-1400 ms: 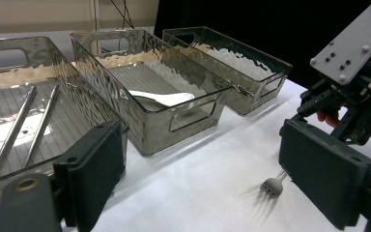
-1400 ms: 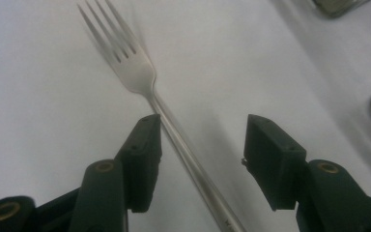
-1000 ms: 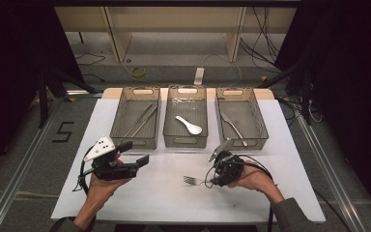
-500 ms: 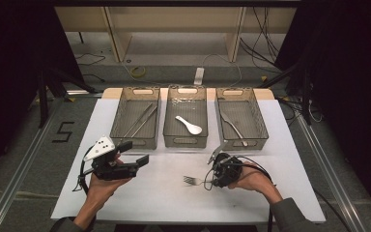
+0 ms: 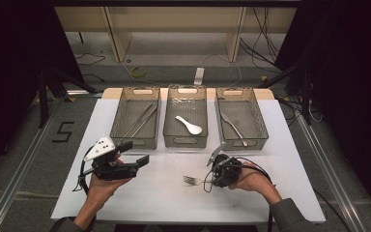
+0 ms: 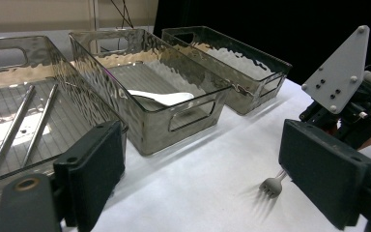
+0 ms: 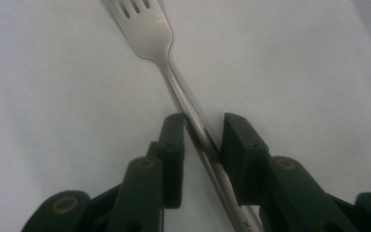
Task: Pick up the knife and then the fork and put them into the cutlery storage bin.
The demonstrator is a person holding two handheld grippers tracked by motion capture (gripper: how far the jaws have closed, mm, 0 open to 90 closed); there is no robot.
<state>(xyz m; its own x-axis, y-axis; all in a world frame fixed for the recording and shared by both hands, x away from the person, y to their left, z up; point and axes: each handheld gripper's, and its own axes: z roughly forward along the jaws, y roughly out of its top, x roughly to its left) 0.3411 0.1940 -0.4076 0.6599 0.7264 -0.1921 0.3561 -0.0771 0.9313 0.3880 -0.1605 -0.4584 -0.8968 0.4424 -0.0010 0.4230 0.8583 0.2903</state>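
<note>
A fork [image 7: 183,104] is lying on the white desk [image 5: 164,203], in front of three clear bins and just below the right-hand one. It is being closed in on by the right claw [image 7: 203,140], which is being held low over the handle. The jaws have just been closing: a second ago they were standing wider, and now the handle is running slantwise through the narrow gap between the two black pads [image 7: 173,145]. The handle is seen touching the edges of both pads, yet a firm squeeze is not being shown, so the fork is judged to be caught but not yet clamped. In the high view the right claw [image 5: 211,178] is seen at the handle end, with the prongs [image 5: 189,180] pointing toward the person's left.

The left claw [image 5: 133,153] is being held still above the desk, well apart from the fork, with its jaws standing wide and nothing between them.

The left bin [image 5: 136,122] is holding two long metal sticks, the middle bin [image 5: 186,121] a white spoon [image 5: 189,124], and the right bin [image 5: 237,121] a metal utensil [image 5: 233,127]. The narrowing is being read as the start of a pick-up; a little more closing is likely being needed before lifting, or the slanted handle may be twisted out.
</note>
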